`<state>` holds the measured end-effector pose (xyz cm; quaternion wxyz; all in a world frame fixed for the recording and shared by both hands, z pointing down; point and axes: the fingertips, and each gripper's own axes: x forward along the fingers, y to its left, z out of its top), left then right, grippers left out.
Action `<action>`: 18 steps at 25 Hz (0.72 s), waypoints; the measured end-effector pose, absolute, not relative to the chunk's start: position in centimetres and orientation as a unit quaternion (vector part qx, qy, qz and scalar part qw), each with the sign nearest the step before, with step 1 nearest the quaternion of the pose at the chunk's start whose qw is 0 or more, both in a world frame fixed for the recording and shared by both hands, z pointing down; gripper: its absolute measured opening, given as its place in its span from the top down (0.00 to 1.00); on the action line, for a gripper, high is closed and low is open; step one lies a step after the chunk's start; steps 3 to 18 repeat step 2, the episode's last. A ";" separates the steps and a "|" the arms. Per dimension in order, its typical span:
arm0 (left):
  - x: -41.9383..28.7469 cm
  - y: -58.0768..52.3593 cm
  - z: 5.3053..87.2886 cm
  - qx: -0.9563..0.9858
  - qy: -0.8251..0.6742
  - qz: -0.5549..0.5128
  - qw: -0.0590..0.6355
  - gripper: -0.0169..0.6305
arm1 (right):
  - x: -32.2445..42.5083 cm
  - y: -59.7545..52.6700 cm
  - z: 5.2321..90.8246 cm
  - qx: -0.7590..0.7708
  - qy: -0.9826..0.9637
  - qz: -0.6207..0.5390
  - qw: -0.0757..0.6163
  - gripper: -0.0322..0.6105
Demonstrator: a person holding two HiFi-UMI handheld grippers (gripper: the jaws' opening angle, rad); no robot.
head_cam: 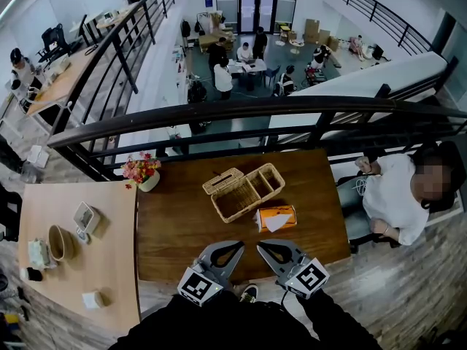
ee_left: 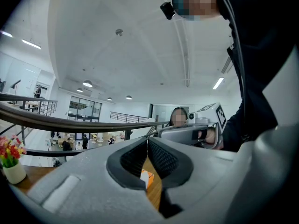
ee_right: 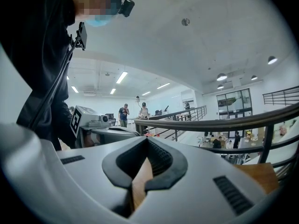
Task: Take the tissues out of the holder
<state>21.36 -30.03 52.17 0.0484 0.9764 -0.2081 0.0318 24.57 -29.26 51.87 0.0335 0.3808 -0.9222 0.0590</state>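
A wicker tissue holder [head_cam: 241, 192] stands in the middle of the dark wooden table [head_cam: 182, 232], its lid swung open to the back left. An orange tissue pack [head_cam: 276, 218] with a white sheet poking out lies on the table just right of the holder. A sliver of the tissue pack [ee_left: 145, 177] shows below the left jaws. My left gripper [head_cam: 238, 247] and right gripper [head_cam: 260, 249] hover side by side over the table's near edge, short of the pack. Both are shut with nothing between their jaws. The left gripper [ee_left: 148, 140] points over the table, and so does the right gripper [ee_right: 147, 141].
A small pot of flowers [head_cam: 142, 172] sits at the table's back left corner. A black railing [head_cam: 255, 111] runs behind the table, above a lower floor. A person [head_cam: 394, 195] sits at the table's right end. A lighter table [head_cam: 109, 254] with small items adjoins on the left.
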 end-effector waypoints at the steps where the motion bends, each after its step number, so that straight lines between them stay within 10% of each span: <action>1: 21.4 -30.1 52.1 0.976 -0.210 0.031 0.050 0.96 | 24.6 -29.3 51.9 0.380 -0.922 0.059 0.035 0.95; 18: 21.4 -30.2 52.1 0.976 -0.211 0.030 0.051 0.96 | 24.6 -29.4 51.9 0.379 -0.923 0.059 0.036 0.95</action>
